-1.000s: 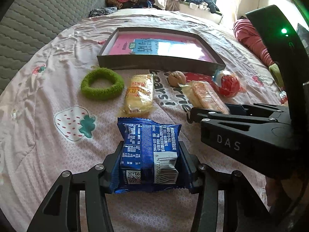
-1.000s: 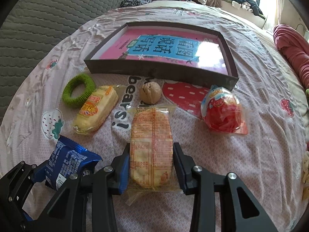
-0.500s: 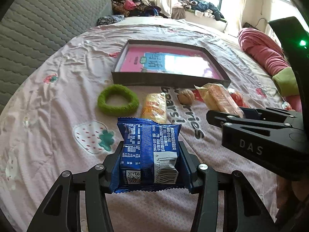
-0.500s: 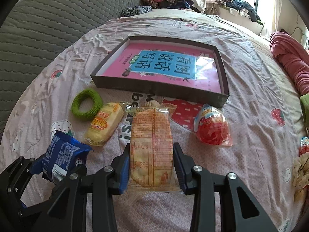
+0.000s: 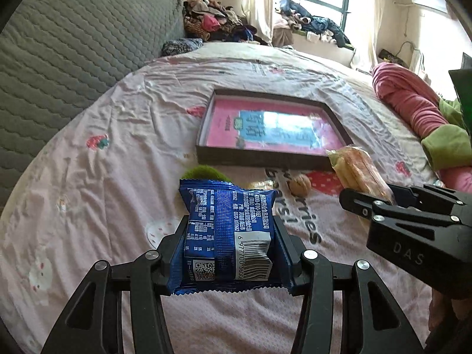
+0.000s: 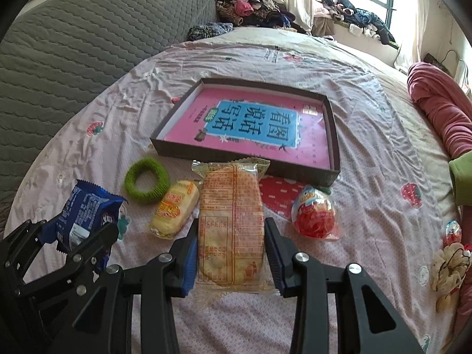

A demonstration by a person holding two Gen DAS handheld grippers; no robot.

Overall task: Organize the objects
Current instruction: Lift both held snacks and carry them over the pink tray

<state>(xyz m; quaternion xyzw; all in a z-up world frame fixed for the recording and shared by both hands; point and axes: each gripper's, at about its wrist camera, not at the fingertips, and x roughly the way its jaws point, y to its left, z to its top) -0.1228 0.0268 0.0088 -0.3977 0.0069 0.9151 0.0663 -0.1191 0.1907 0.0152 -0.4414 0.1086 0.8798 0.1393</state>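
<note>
Looking along the left gripper [image 5: 230,236], a blue snack packet [image 5: 228,230] is clamped between its two fingers, barcode side up, held above a bed [image 5: 118,153] covered in a pink strawberry-print sheet. Beyond the packet lie a green ring [image 5: 203,172], mostly hidden behind it, a small walnut [image 5: 299,184], and a shallow dark tray [image 5: 274,159] with a pink book [image 5: 274,126] inside. At right, the right gripper [image 5: 364,199] holds an orange cracker packet [image 5: 357,171] in the air. Looking along the right gripper [image 6: 231,253], the cracker packet [image 6: 231,227] is pinched lengthwise between the fingers, above the bed [image 6: 368,135]. Below on the sheet lie the green ring [image 6: 146,180], a yellow cake packet [image 6: 174,208] just beside it, and a red wrapped sweet [image 6: 314,215], all near the tray [image 6: 244,163]. At lower left, the left gripper [image 6: 75,236] grips the blue packet [image 6: 87,216].
</note>
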